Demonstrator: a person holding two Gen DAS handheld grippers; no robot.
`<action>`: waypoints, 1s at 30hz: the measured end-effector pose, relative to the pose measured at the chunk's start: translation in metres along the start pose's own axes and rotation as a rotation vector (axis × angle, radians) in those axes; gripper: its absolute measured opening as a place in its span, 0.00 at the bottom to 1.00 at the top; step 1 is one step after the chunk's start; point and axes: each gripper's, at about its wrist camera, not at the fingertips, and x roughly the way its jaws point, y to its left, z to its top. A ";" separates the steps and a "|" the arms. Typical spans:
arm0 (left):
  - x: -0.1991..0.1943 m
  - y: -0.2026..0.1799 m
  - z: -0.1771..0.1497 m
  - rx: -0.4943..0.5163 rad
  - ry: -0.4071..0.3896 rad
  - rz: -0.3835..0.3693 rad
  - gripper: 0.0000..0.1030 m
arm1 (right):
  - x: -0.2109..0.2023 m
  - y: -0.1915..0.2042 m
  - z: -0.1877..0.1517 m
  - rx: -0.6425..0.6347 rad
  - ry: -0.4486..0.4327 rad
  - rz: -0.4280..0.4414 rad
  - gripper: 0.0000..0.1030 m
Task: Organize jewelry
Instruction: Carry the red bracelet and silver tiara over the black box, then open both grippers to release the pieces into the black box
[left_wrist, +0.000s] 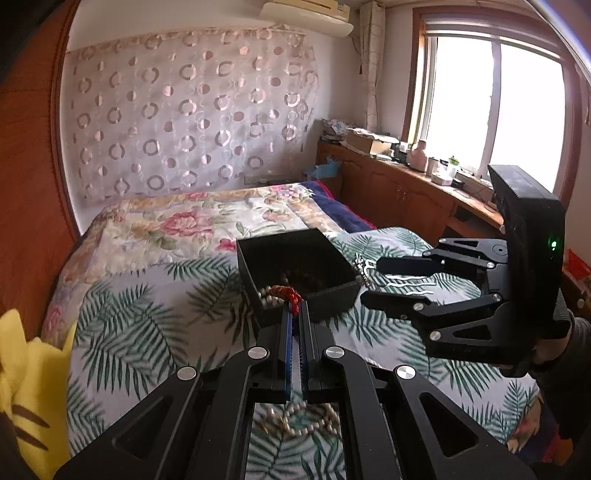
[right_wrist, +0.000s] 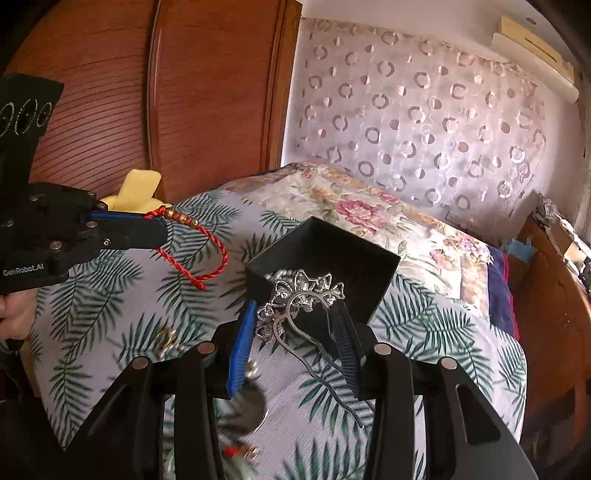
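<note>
From the left wrist view, the left gripper (left_wrist: 294, 314) had its two fingers closed tight on one red cord bracelet (left_wrist: 290, 295), held in front of one black box (left_wrist: 295, 271) on the bed (left_wrist: 122, 317). A string of pale beads (left_wrist: 308, 424) lay on the bedspread beneath the gripper. The right gripper (left_wrist: 369, 280) was beside the box.

From the right wrist view, the right gripper (right_wrist: 295, 325) clamped one silver hairpin (right_wrist: 299, 299) between its two fingers, just before the box (right_wrist: 332, 254). The bracelet (right_wrist: 195, 251) dangled from the left gripper (right_wrist: 162, 230) above the bed (right_wrist: 443, 332).
</note>
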 end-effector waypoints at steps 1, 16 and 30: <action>0.002 0.002 0.002 -0.001 0.000 -0.001 0.02 | 0.004 -0.004 0.002 0.005 0.002 0.005 0.43; 0.053 0.024 0.053 -0.017 0.047 0.003 0.02 | 0.061 -0.038 0.031 0.053 0.043 0.100 0.43; 0.097 0.037 0.073 -0.025 0.104 -0.019 0.02 | 0.094 -0.045 0.032 0.095 0.103 0.157 0.46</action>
